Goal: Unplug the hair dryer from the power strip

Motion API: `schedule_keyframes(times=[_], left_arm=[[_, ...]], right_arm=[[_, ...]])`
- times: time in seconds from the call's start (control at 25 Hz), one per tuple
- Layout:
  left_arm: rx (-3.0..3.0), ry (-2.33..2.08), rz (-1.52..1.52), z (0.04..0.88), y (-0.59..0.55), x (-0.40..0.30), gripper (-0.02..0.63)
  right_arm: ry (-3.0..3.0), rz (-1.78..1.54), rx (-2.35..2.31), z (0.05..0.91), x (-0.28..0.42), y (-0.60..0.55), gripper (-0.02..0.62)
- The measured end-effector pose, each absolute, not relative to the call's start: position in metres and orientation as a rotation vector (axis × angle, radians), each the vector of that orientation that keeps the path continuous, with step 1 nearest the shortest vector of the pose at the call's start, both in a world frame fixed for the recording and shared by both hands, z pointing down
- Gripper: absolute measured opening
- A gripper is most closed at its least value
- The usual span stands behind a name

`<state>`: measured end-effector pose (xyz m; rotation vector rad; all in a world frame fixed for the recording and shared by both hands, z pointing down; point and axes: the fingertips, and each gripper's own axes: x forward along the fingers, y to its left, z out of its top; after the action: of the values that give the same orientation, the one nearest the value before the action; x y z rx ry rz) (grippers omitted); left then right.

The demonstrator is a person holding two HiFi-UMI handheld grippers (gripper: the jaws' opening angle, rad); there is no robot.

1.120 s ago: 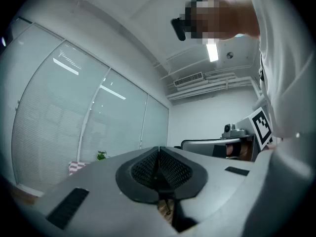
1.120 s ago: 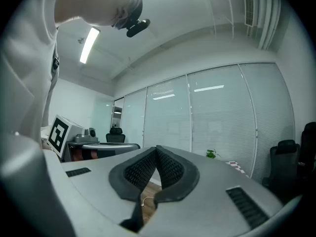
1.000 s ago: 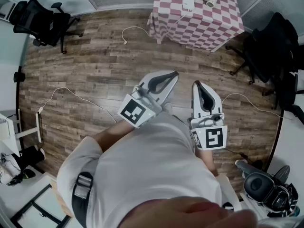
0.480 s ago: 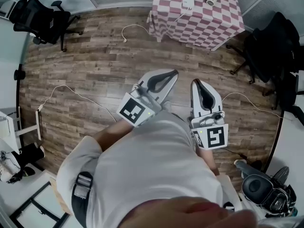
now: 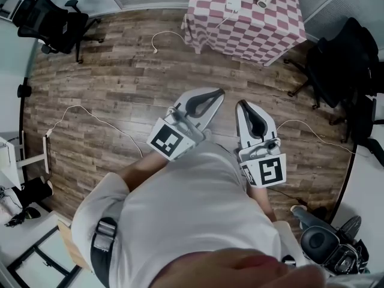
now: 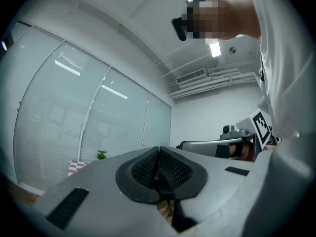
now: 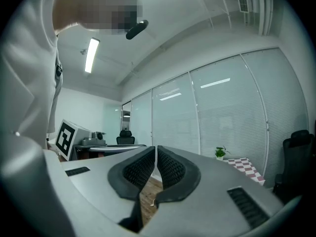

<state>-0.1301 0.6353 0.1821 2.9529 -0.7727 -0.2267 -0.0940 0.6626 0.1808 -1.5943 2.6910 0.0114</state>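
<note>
A table with a pink-and-white checkered cloth (image 5: 252,26) stands far across the wooden floor. On it lie a white power strip (image 5: 233,0) and a pale hair dryer (image 5: 262,0), too small to tell whether it is plugged in. A white cord (image 5: 165,36) hangs off the table's left side onto the floor. My left gripper (image 5: 211,95) and right gripper (image 5: 243,105) are held out level in front of the body, well short of the table. Both are shut with nothing between the pads. The left gripper (image 6: 158,152) shows closed jaws in its own view, as does the right gripper (image 7: 156,153).
Black office chairs stand at the far left (image 5: 51,20) and along the right (image 5: 348,59). Thin white cables trail over the floor at left (image 5: 90,120) and right (image 5: 312,128). A dark round device (image 5: 321,242) sits at the near right. A small plant (image 7: 219,153) stands by the glass wall.
The right gripper has shifted slightly left and forward in the head view. The left gripper keeps nearly the same spot in the picture. Both stay shut and empty.
</note>
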Motion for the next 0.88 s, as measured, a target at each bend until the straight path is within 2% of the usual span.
schedule_keyframes(times=[0.48, 0.88], left_arm=[[2.943, -0.811, -0.215, 0.19, 0.62, -0.109, 0.034], [2.953, -0.771, -0.217, 0.196, 0.564, -0.104, 0.034]], right_arm=[[2.721, 0.027, -1.579, 0.188, -0.074, 0.647, 0.034], [2.709, 0.035, -1.611, 0.194, -0.07, 0.588, 0.034]])
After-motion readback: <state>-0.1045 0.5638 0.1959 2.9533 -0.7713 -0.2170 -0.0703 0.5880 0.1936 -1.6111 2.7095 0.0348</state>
